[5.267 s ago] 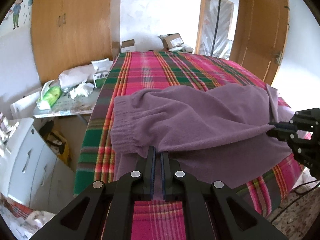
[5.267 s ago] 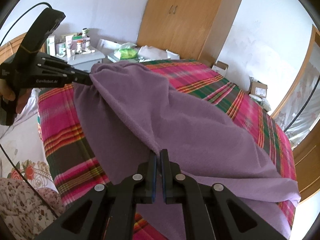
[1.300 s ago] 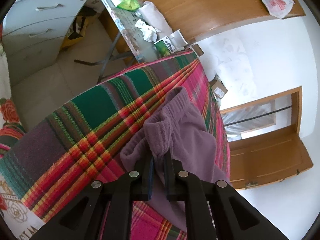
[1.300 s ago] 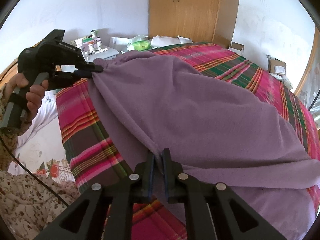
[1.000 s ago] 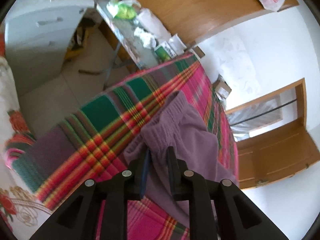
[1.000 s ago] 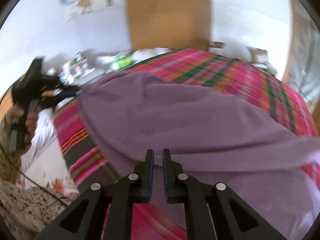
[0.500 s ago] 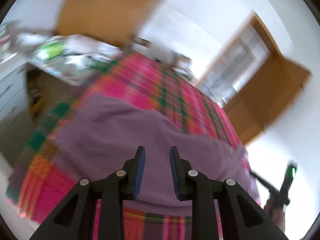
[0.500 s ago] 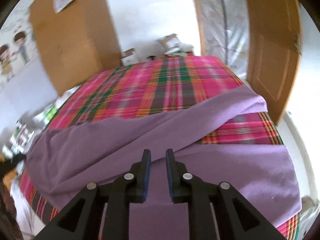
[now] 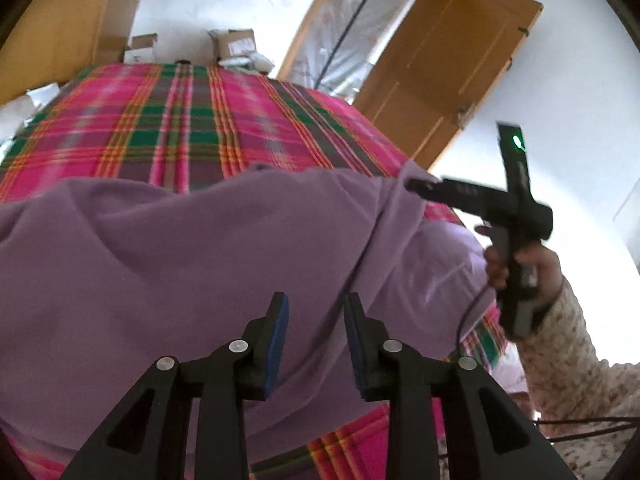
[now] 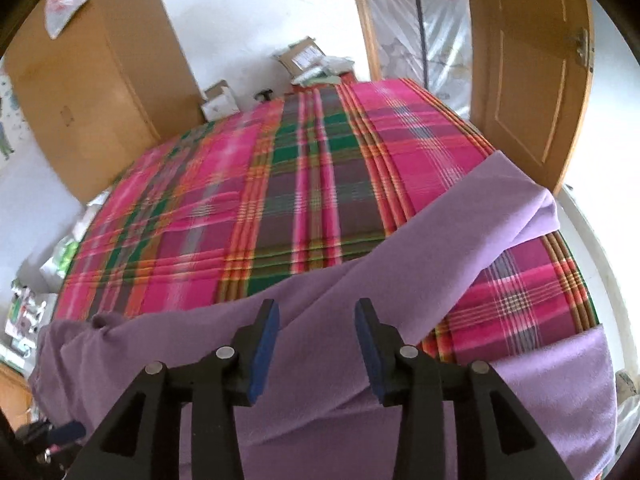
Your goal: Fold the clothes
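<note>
Released since the earlier frames: purple fleece trousers (image 9: 192, 248), then pinched in both claws, now free of both and spread across the near edge of the pink, green and red plaid blanket (image 9: 172, 120) covering the bed.

Left gripper (image 9: 314, 308): jaws just opened further, now partly spread, blue pads (image 9: 280, 332) parted with a clear gap. Nothing clamped; purple fabric visible beneath and between the fingers, no pad pressing on it.

Right gripper (image 10: 316, 316): jaws just opened further, gap wider than on the left. Nothing clamped; trouser fabric (image 10: 360, 280) below the fingertips, contact not determinable.

In the left wrist view: right gripper (image 9: 416, 186) seen from the side, tip at or just beside a raised fold of the garment at the right edge of the bed, held by a hand (image 9: 524, 268) in a speckled sleeve (image 9: 568, 352).

One trouser leg running diagonally toward the far right corner of the blanket, near the open wooden door (image 10: 532, 80). Second leg end lying at lower right over the blanket edge.
</note>
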Action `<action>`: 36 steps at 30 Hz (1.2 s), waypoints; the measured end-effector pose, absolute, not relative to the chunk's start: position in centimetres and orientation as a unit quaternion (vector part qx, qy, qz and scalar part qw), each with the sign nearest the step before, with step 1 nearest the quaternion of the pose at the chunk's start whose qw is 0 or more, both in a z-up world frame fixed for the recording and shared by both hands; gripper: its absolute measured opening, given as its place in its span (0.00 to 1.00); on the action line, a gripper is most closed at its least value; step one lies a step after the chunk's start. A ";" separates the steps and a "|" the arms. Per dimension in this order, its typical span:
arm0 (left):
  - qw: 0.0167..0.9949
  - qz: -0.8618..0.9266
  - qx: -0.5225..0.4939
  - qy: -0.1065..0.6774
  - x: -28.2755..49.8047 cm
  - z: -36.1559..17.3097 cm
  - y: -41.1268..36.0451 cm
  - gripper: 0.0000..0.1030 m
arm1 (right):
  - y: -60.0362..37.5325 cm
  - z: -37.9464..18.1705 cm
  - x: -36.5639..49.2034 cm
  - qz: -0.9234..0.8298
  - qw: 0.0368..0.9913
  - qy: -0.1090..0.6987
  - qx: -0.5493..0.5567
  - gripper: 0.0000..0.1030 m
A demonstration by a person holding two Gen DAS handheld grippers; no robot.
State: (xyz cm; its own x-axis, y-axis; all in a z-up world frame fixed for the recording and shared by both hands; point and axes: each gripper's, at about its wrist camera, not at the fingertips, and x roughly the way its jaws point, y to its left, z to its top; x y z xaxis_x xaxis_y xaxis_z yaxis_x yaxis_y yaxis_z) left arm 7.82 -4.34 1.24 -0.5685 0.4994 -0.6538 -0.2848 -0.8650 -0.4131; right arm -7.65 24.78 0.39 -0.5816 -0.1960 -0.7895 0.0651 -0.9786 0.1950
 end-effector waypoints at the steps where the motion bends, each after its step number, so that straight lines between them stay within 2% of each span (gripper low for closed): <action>1: 0.223 0.876 -0.409 -0.128 7.8 1.1 -4.2 0.29 | 24.7 0.2 -8.0 -0.883 0.072 -0.072 0.457 0.39; 6: 0.224 0.871 -0.422 -0.111 7.5 0.6 -3.5 0.29 | 24.8 -0.9 -9.7 -0.869 0.040 -0.081 0.487 0.38; 7: 0.224 0.871 -0.425 -0.105 7.3 0.5 -3.2 0.29 | 25.0 -0.9 -9.8 -0.868 0.039 -0.087 0.488 0.34; 8: 0.225 0.870 -0.428 -0.098 7.1 0.4 -3.0 0.29 | 25.1 -0.9 -9.7 -0.868 0.037 -0.087 0.487 0.24; 10: 0.228 0.867 -0.436 -0.083 7.1 0.1 -2.4 0.29 | 25.2 -0.8 -9.7 -0.870 0.032 -0.079 0.486 0.09; 13: 0.231 0.864 -0.441 -0.069 7.2 -0.1 -1.9 0.29 | 25.5 -0.7 -9.1 -0.872 0.037 -0.084 0.481 0.05; 23: 0.217 0.867 -0.447 -0.052 7.0 -0.2 -1.5 0.29 | 28.4 0.9 -5.5 -0.884 0.031 -0.122 0.450 0.03; 30: 0.211 0.867 -0.448 -0.054 6.6 -0.3 -1.2 0.29 | 30.1 0.0 -4.0 -0.880 0.025 -0.152 0.449 0.03; 36: 0.219 0.867 -0.443 -0.061 6.7 -0.4 -1.1 0.29 | 30.5 0.0 -4.5 -0.878 0.025 -0.160 0.451 0.11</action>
State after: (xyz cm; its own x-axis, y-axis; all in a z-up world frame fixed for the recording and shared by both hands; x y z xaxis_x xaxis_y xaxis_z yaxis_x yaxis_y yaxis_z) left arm 6.69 -1.06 -0.37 -0.5107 0.4347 -0.7418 -0.3256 -0.8963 -0.3010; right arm -4.49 30.45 -0.05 -0.5927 -0.1891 -0.7829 -0.0997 -0.9473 0.3043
